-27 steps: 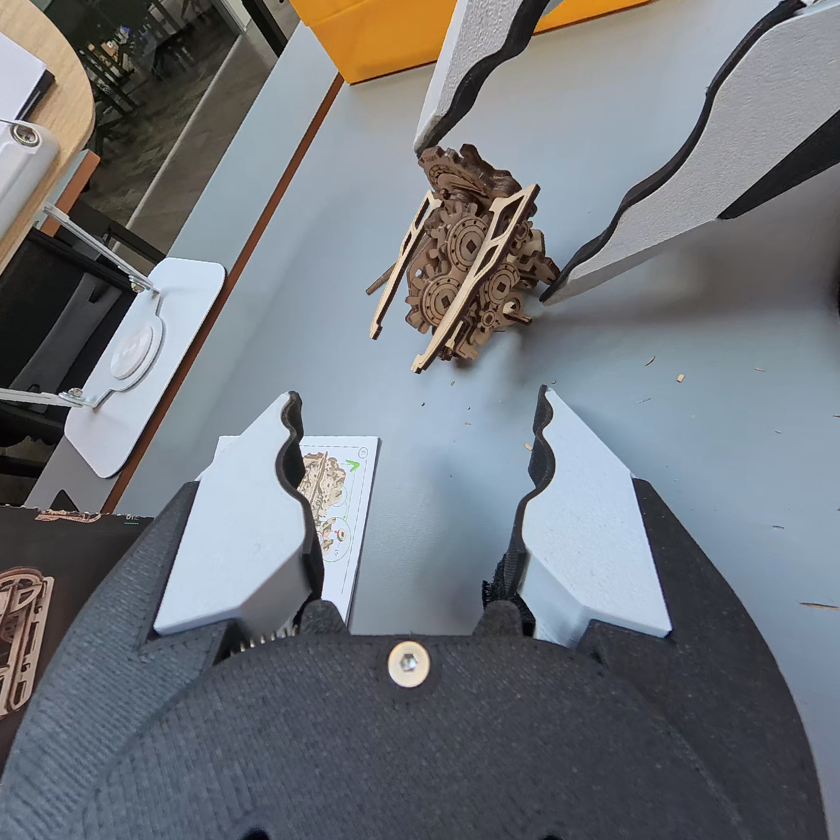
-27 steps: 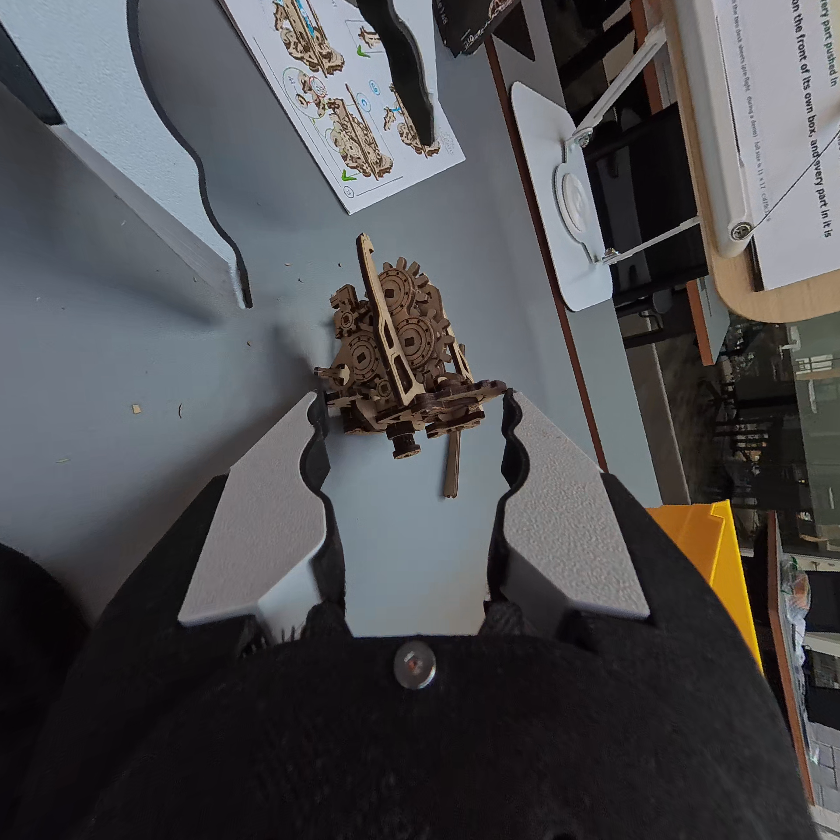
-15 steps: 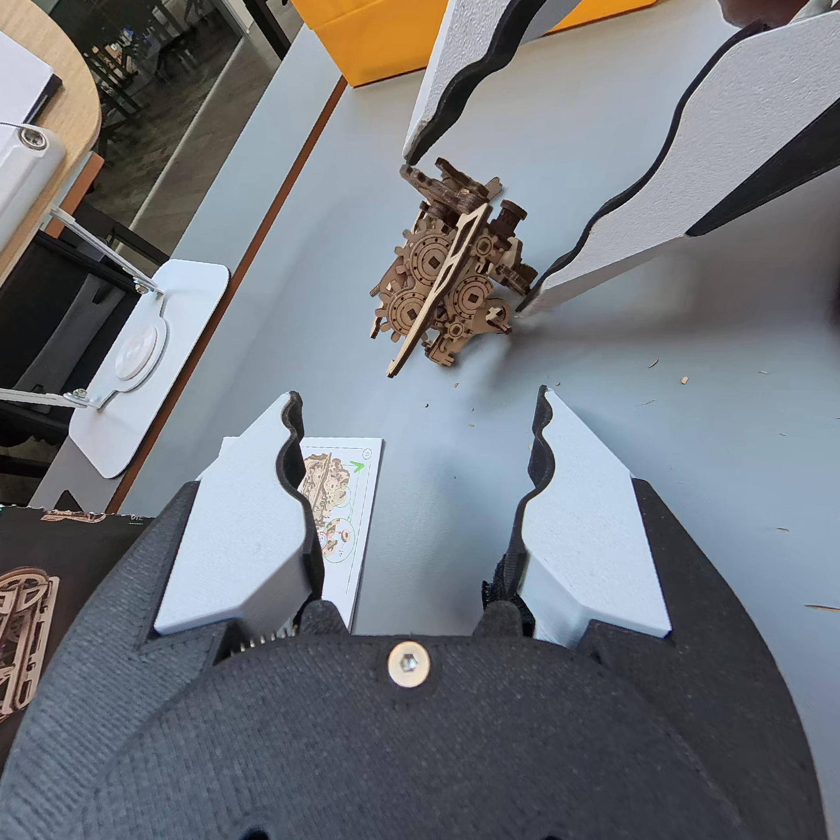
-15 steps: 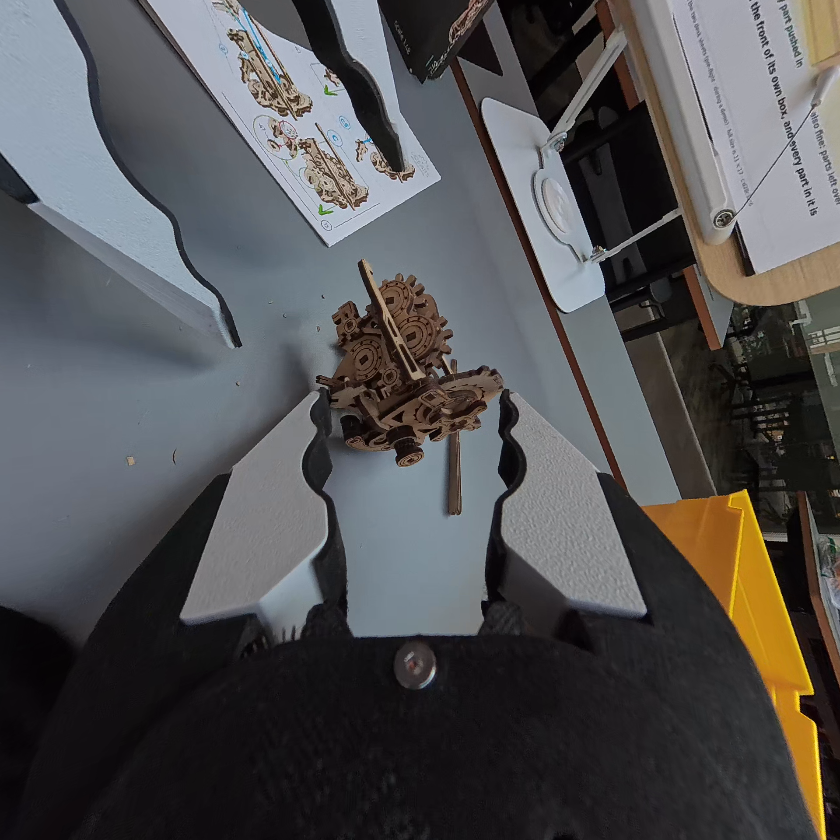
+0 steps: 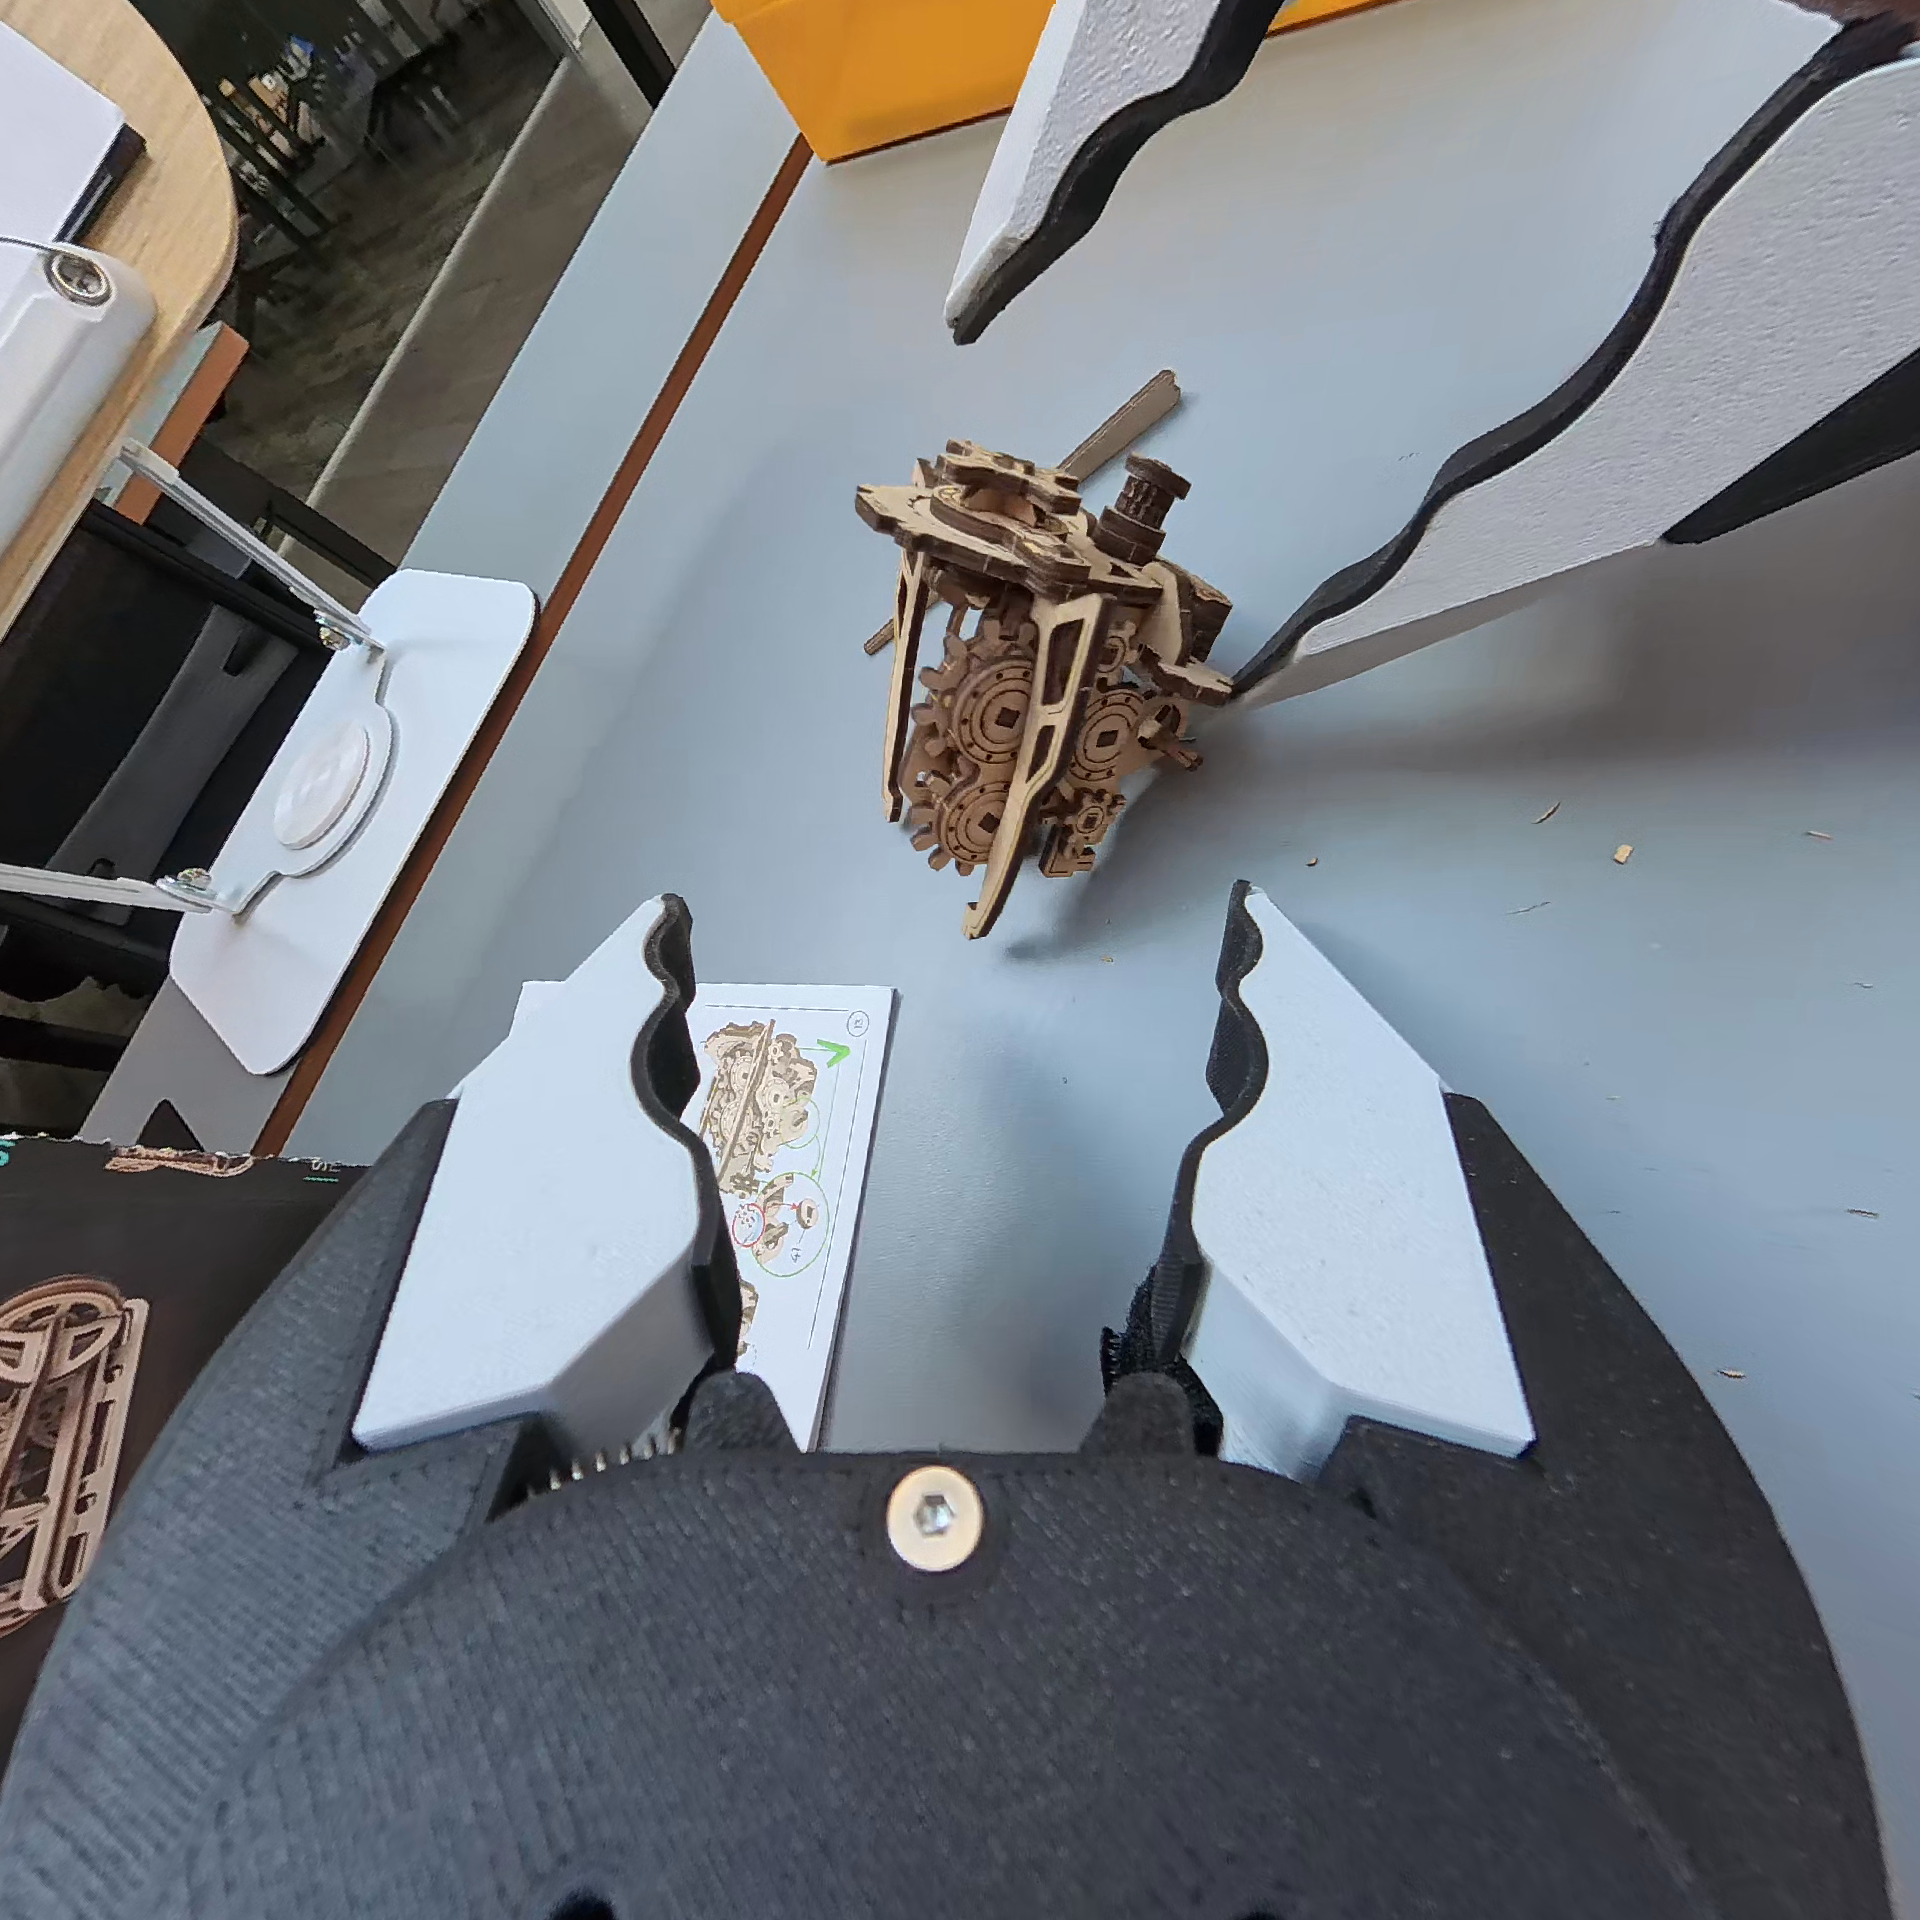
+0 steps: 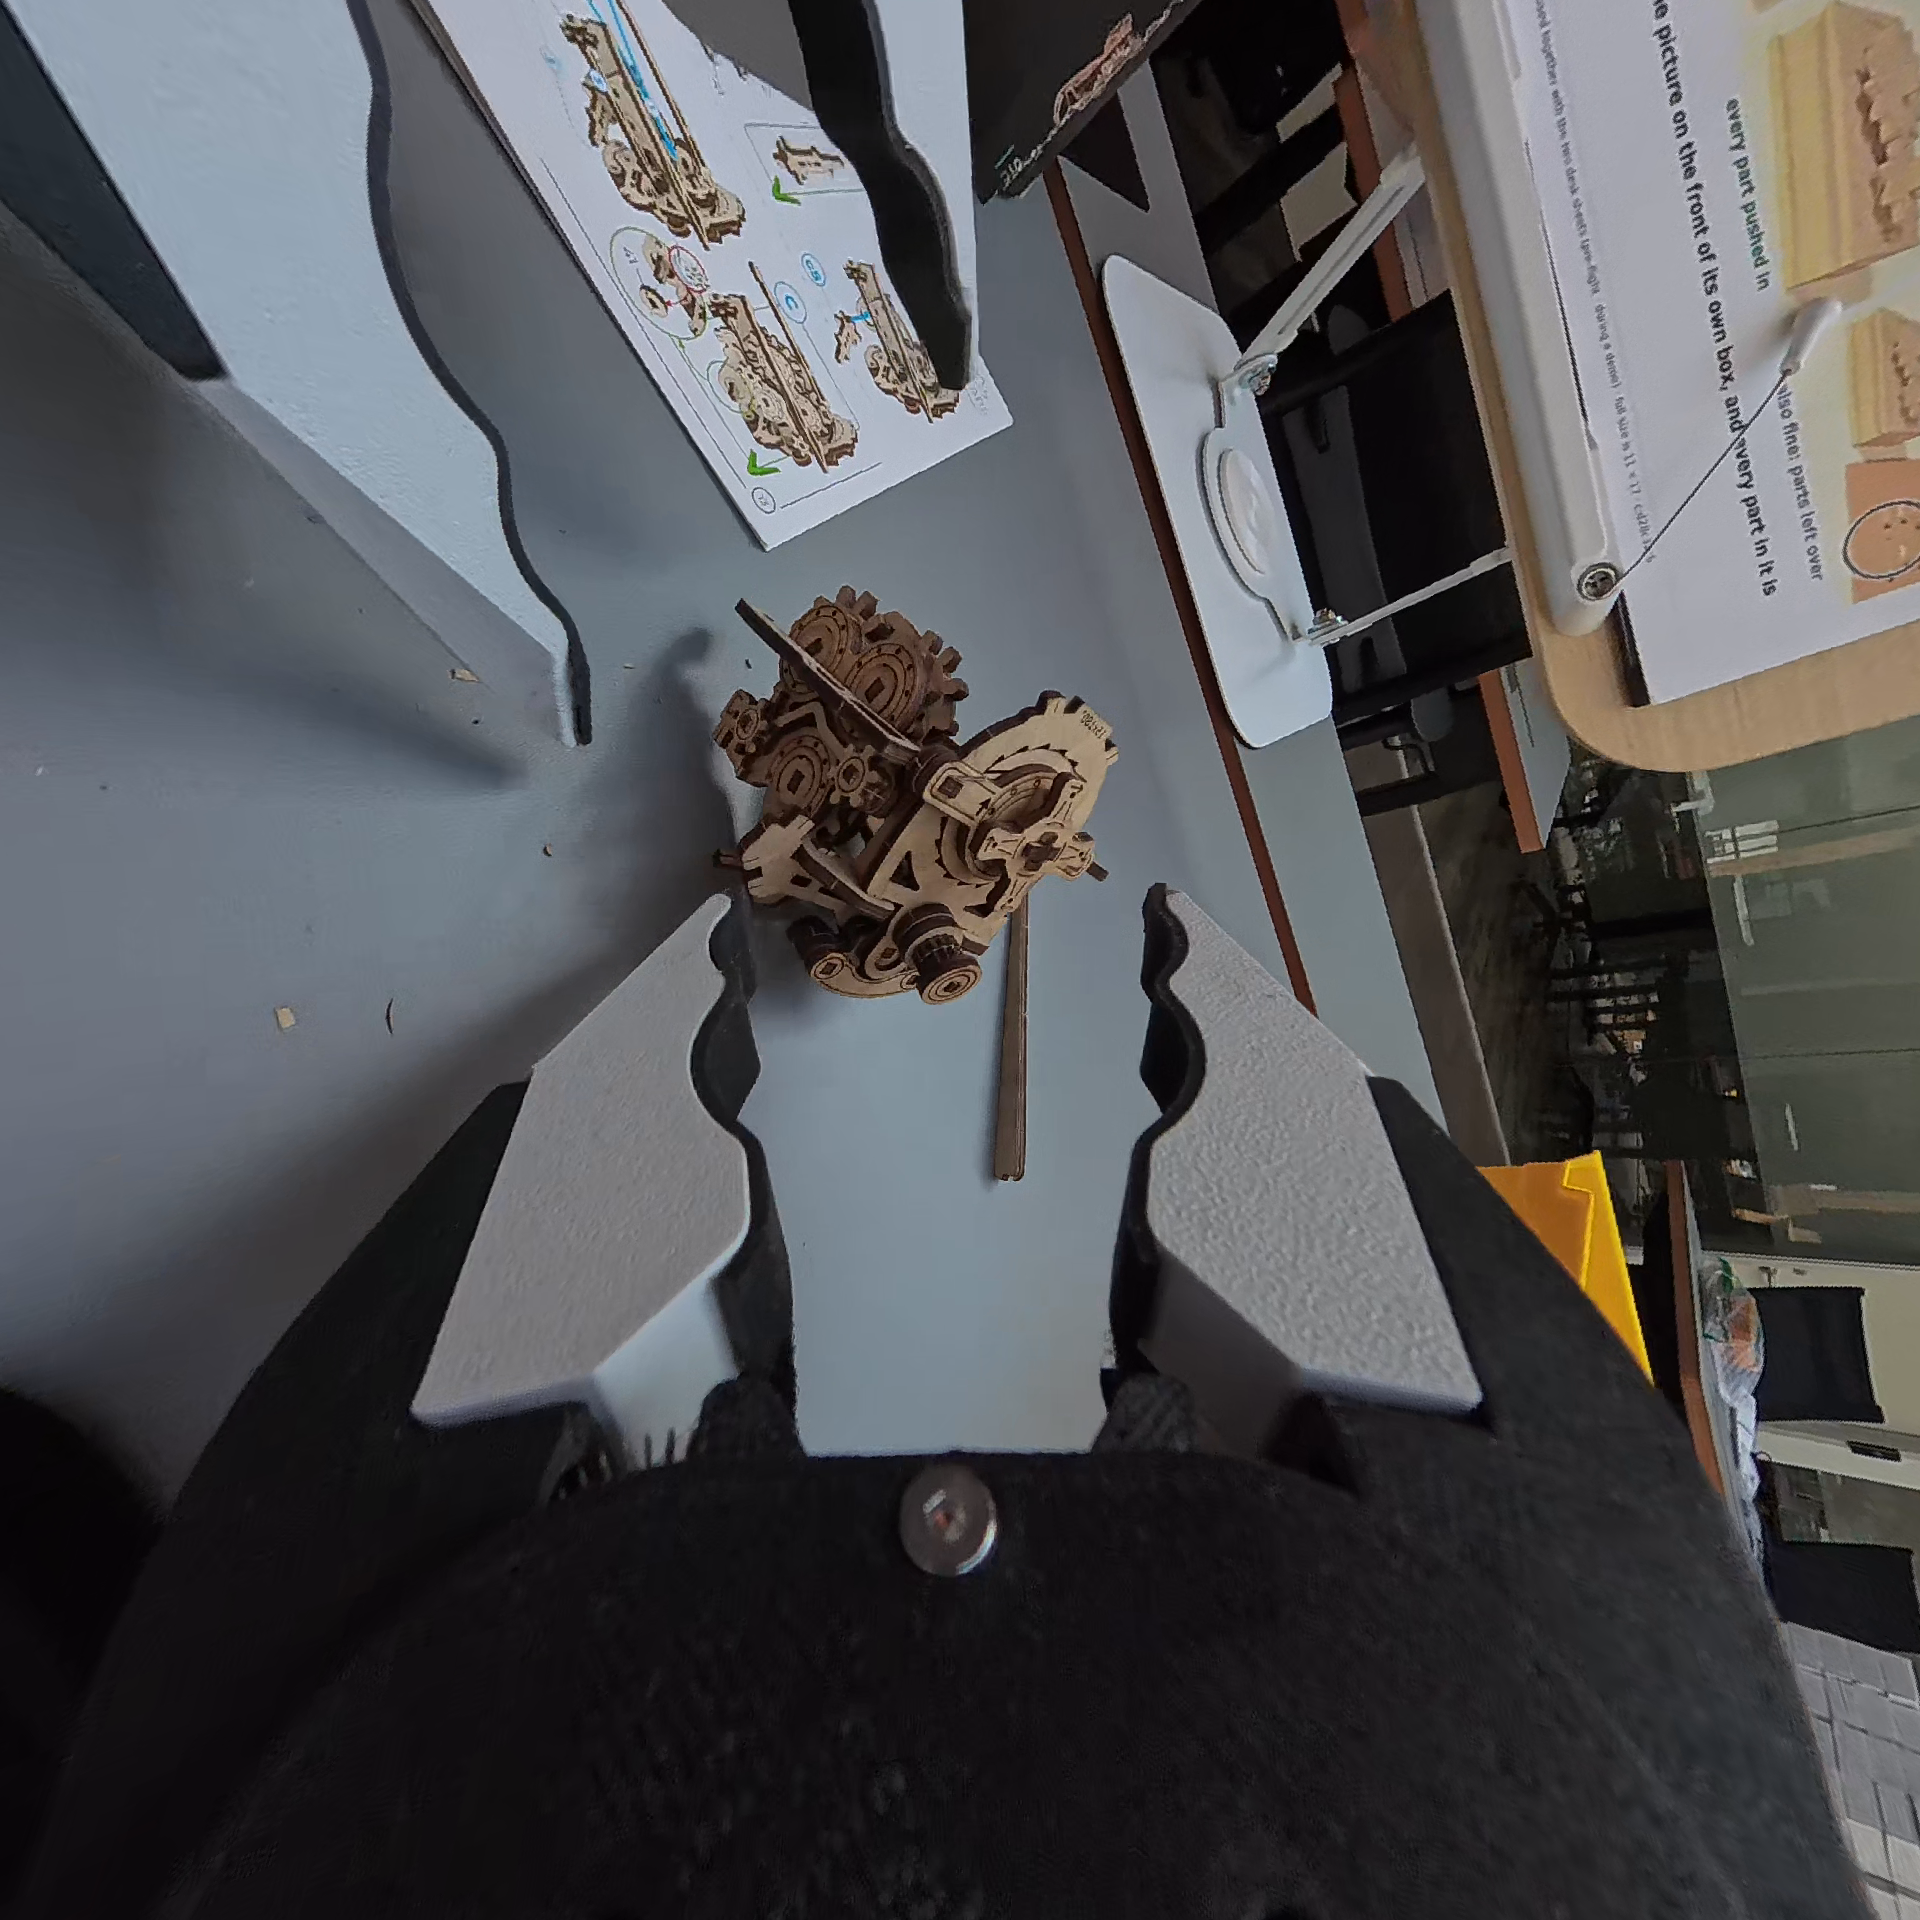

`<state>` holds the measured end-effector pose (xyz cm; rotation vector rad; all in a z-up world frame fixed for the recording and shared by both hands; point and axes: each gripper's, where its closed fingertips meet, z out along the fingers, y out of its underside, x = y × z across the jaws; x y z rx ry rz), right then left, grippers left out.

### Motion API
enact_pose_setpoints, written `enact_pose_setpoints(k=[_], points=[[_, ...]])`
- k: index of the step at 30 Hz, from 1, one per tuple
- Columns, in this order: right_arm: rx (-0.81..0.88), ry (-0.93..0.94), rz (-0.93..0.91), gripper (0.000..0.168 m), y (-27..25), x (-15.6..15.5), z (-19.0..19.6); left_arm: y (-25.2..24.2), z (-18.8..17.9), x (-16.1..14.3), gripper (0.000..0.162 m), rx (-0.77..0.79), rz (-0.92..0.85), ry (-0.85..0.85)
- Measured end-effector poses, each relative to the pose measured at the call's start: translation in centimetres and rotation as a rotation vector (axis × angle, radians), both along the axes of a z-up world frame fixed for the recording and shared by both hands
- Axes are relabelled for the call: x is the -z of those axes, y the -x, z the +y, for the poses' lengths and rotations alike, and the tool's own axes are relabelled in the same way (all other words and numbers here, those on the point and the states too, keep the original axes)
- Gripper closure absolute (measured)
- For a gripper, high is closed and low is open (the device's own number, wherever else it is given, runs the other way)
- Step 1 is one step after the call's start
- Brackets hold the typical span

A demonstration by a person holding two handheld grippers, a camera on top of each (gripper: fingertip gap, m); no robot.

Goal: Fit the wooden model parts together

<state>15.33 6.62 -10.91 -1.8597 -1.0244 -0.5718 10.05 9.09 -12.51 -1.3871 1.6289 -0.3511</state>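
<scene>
A wooden gear model [image 5: 1029, 675] stands tilted on the grey table [image 5: 1455, 1039], its round plate end raised; it also shows in the right wrist view [image 6: 904, 821]. A loose wooden stick [image 6: 1010, 1049] lies beside it. My right gripper [image 6: 940, 909] is open and empty, and its left fingertip [image 6: 727, 920] touches the model's lower side. In the left wrist view that same fingertip [image 5: 1299, 644] rests against the model. My left gripper [image 5: 951, 925] is open and empty, a short way in front of the model.
An instruction sheet [image 6: 727, 260] lies under the left gripper. A black box [image 5: 104, 1351] sits at the near left. A yellow bin [image 5: 935, 73] stands at the far end. A white stand base [image 5: 343, 790] overhangs the table edge. Wood chips [image 5: 1621, 854] lie on the right. To reach the loose wooden stick [image 6: 1010, 1049] in a straight line is about 8 cm for my right fingers, about 12 cm for my left.
The model has turned and tipped up against the right gripper's finger, plate end now raised. The right gripper's other finger has come off it. The stick now lies uncovered. The left gripper held still.
</scene>
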Motion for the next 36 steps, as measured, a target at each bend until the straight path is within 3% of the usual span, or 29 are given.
enact_pose_setpoints(k=[9,18,23,36], points=[[-0.117,-0.043,-0.291,0.096,-0.4,-0.9,-1.1,0.4,0.7,-0.8,0.061,-0.008,-0.014,-0.002],[-0.216,-0.003,-0.536,0.091,0.9,-0.3,0.8,0.7,1.3,-0.9,0.061,-0.007,-0.010,-0.009],[-0.193,0.017,-0.579,0.118,0.6,-0.1,1.3,0.9,1.9,-0.8,0.061,-0.031,-0.011,-0.007],[-0.092,-0.104,-0.512,0.121,0.8,-1.6,1.3,1.4,3.7,-2.2,0.063,-0.129,-0.080,-0.008]])
